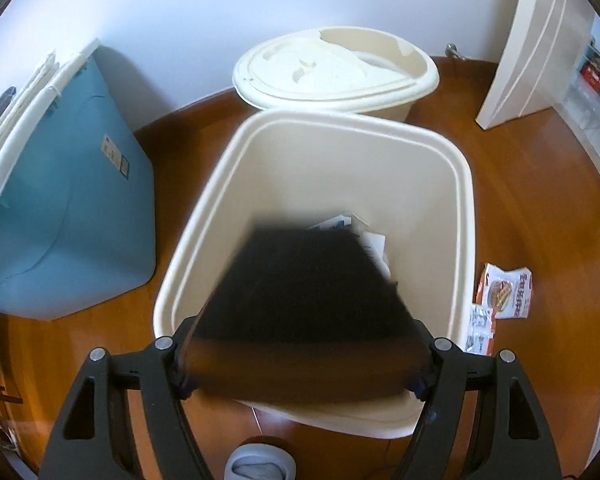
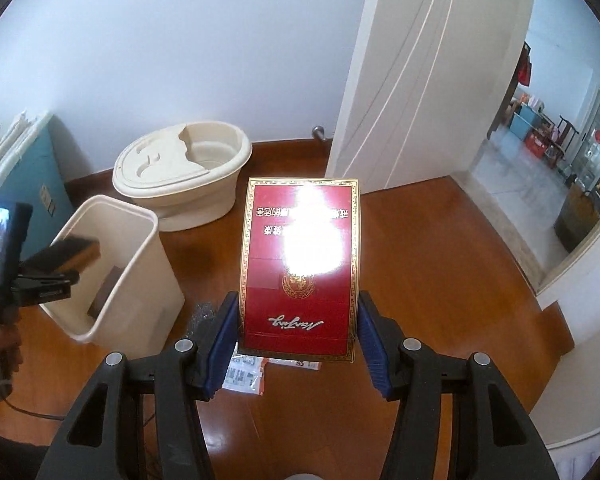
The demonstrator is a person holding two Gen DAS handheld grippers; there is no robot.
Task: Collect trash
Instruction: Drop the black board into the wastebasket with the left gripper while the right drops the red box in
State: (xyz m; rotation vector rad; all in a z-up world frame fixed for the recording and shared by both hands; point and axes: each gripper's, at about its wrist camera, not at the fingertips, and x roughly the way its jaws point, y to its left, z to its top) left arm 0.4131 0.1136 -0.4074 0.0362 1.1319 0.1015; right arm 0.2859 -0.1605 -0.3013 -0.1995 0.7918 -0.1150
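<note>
Both grippers loaded, left one over the bin.

Left gripper (image 1: 300, 364) jaws wide, clamped on a dark box (image 1: 304, 300), blurred, hanging over the open bin (image 1: 456, 184); paper scraps (image 1: 374, 240) already inside. Right gripper (image 2: 296, 340) holds a red carton (image 2: 300, 268) by its sides, long axis pointing away from the camera; bin lies to its left, so left hand is nearer and drops first, probably. Right view alone shows the left gripper (image 2: 66, 264) poised at the bin rim and a dark item at the bin bottom. Left view alone shows snack wrappers (image 1: 504, 292) on the floor (image 1: 540, 200) beside the bin, uncollected.
</note>
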